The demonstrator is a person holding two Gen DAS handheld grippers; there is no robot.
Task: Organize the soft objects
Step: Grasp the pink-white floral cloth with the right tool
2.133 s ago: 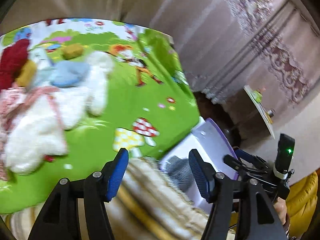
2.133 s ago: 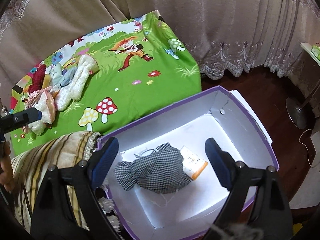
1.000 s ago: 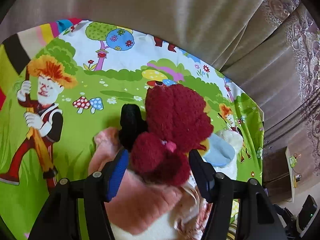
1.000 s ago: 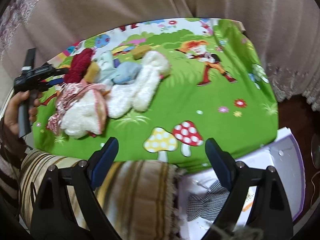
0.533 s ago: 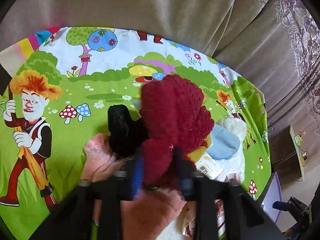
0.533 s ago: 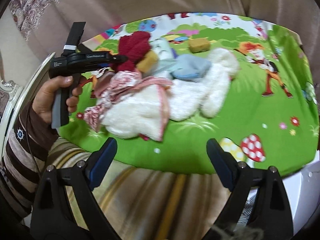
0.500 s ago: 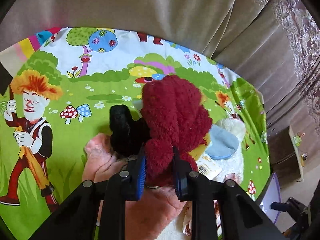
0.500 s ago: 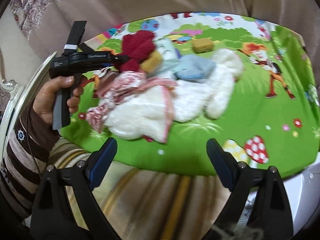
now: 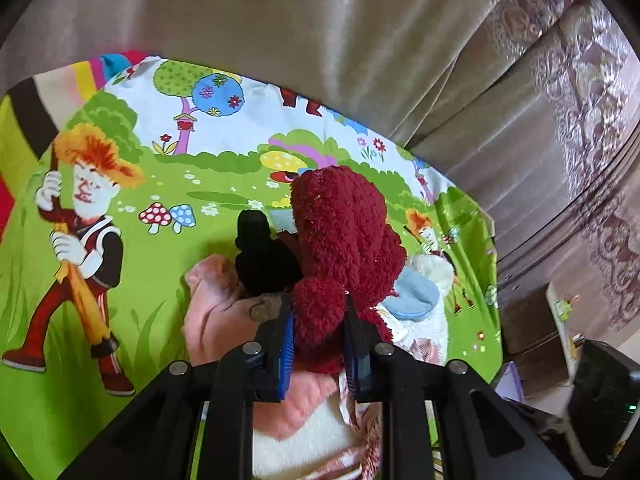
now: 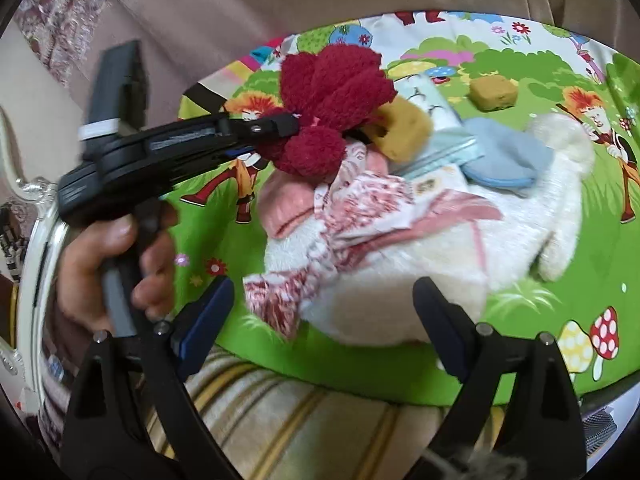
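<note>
A dark red fuzzy knitted toy (image 9: 344,232) sits at the top of a heap of soft things on the green cartoon sheet (image 9: 120,280). My left gripper (image 9: 318,320) is shut on its lower pom-pom, both pads pressing into the yarn; in the right wrist view the red toy (image 10: 332,80) hangs just above the heap from the left gripper (image 10: 296,124). My right gripper (image 10: 320,292) stands open, nothing between its fingers, over the near side of a white plush (image 10: 440,264) with a red-patterned cloth (image 10: 360,200) on it.
The heap also holds a pink cloth (image 9: 216,312), a black soft item (image 9: 260,252), a pale blue pad (image 10: 504,156) and a yellow sponge (image 10: 404,128); another sponge (image 10: 492,94) lies apart. A striped cushion (image 10: 300,420) is at the near edge, curtains behind.
The left jaws closed on the red toy's pom-pom and raised it slightly. The right gripper swung left from the box to the heap, staying open.
</note>
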